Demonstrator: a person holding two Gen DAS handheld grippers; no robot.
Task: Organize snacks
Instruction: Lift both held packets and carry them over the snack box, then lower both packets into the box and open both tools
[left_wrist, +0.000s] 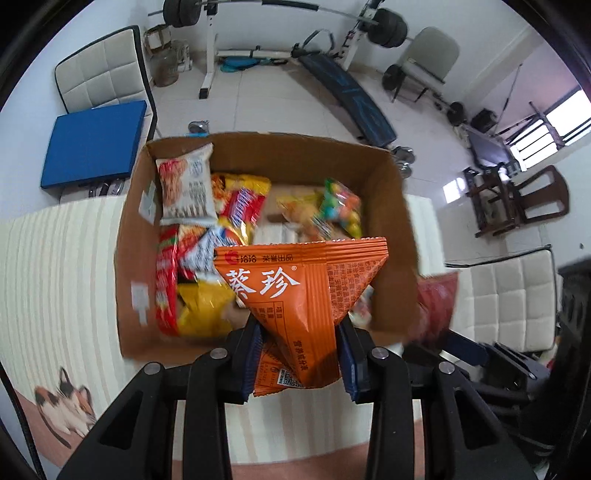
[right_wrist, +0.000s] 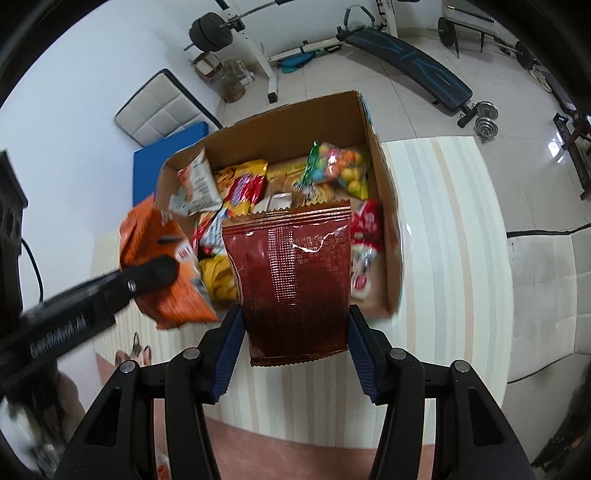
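Jaws left gripper (left_wrist: 300, 354): clamping orange packet (left_wrist: 295, 291) | right gripper (right_wrist: 295, 349): clamping maroon packet (right_wrist: 295, 280)

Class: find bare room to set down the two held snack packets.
Free: striped tablecloth right of the cardboard box, and the cloth before it, toward the cat picture. Crowded: inside the box, piled with packets; only a small floor patch shows beside the colourful candy bag.

My left black plastic two-finger gripper (left_wrist: 299, 354) and right one (right_wrist: 295, 350): blue ribbed pads (right_wrist: 226, 354), silver screws, white lettering.
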